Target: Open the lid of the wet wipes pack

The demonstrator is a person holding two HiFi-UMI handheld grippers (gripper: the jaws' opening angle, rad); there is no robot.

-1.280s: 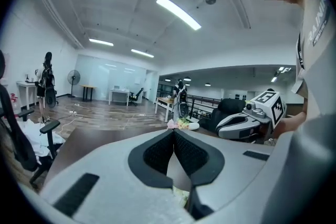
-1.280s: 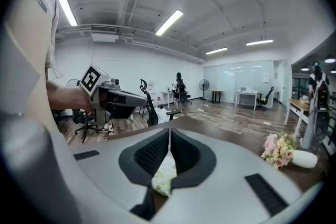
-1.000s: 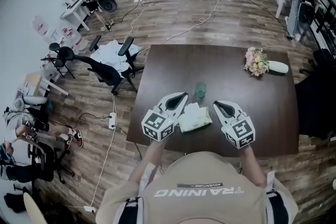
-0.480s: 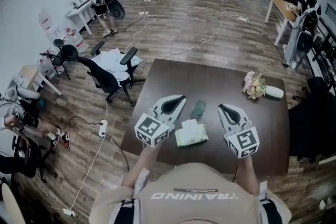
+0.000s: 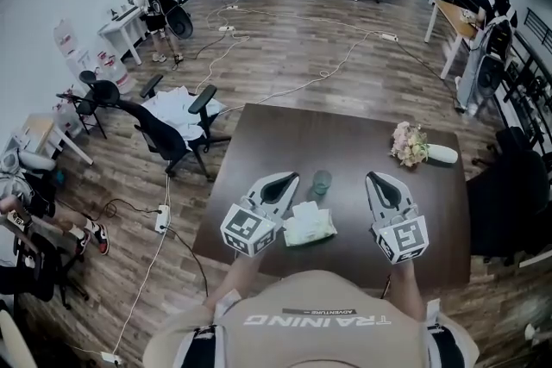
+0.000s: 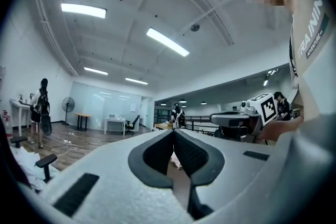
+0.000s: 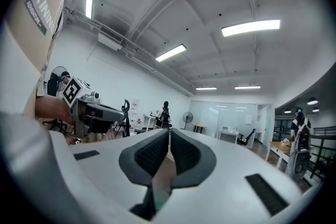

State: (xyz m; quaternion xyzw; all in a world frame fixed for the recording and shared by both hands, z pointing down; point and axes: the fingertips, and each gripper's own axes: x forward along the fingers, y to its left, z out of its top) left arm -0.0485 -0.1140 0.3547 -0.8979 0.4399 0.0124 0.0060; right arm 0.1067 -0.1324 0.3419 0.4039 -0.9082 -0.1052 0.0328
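Two things share the dark brown table (image 5: 345,134) with the wet wipes pack (image 5: 309,225), which lies near the front edge: a clear glass (image 5: 321,182) just behind it and a bunch of flowers (image 5: 409,143) toward the far right. Wood-plank floor (image 5: 276,47) with trailing cables (image 5: 333,70) surrounds it, a black office chair (image 5: 168,129) at its left. The left gripper (image 5: 291,177) and right gripper (image 5: 373,177) flank the pack, jaws closed together, empty

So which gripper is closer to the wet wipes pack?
Left. The left gripper is right beside the wet wipes pack; the right gripper stands clear on its other side.
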